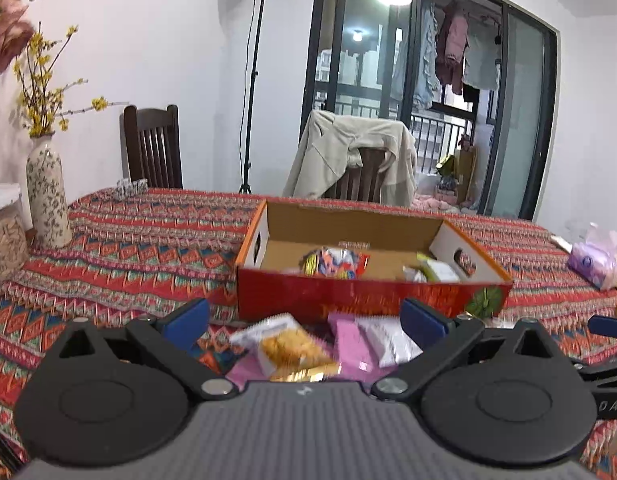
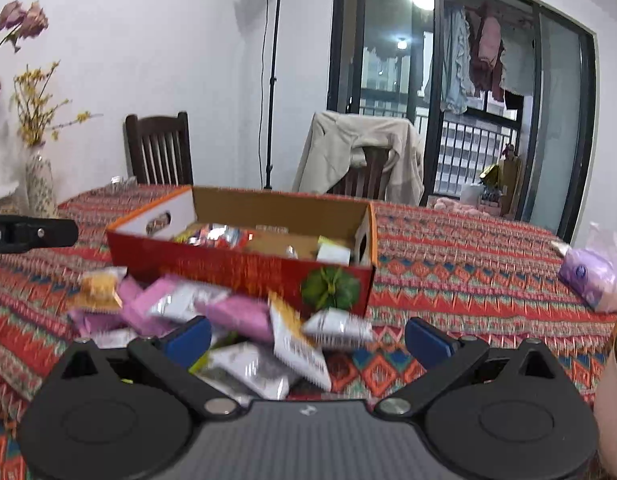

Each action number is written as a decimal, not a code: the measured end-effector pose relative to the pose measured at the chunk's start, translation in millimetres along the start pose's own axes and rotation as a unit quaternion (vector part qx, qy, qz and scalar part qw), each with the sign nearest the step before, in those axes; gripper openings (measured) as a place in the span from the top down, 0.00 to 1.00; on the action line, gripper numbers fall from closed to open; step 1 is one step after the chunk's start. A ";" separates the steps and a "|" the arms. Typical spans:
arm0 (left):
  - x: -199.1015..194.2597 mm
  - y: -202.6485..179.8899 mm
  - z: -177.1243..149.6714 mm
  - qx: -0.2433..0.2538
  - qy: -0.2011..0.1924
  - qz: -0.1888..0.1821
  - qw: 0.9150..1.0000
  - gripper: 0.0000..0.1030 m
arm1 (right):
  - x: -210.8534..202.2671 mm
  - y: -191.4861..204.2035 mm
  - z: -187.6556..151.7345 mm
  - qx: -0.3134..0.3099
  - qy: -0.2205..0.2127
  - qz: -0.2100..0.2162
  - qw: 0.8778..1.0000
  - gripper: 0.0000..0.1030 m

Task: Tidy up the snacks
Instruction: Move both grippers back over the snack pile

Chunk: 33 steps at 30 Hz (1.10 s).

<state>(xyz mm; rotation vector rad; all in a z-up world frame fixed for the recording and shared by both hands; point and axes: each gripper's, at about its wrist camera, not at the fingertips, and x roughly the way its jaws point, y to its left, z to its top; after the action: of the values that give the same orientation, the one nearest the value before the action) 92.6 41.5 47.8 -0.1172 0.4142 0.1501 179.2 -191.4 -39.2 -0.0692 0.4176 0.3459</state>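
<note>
A red open cardboard box (image 1: 348, 300) stands on the patterned tablecloth and holds a few snack packets (image 1: 334, 262); it also shows in the right wrist view (image 2: 244, 272). A pile of loose snack packets lies in front of it: a yellow chip packet (image 1: 288, 350), pink packets (image 2: 240, 316) and silver-white ones (image 2: 252, 368). My left gripper (image 1: 306, 322) is open and empty, just above the pile. My right gripper (image 2: 308, 338) is open and empty, over the pile's right side.
A patterned vase (image 1: 48, 196) with yellow flowers and a jar (image 1: 4, 236) stand at the table's left. A purple tissue pack (image 2: 592, 276) lies at the right. Two chairs (image 1: 152, 148) stand behind the table, one draped with a beige jacket (image 1: 352, 156).
</note>
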 end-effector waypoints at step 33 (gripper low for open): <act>17.0 25.7 -62.2 0.002 0.044 -0.013 0.999 0.00 | 21.6 9.4 -47.5 -0.009 0.093 0.058 0.994 0.00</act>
<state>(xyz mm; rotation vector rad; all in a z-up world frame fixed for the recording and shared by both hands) 79.4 59.8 -17.9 -0.1256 0.5001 0.1183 176.2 -182.2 -91.3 -0.0957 0.6036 0.4603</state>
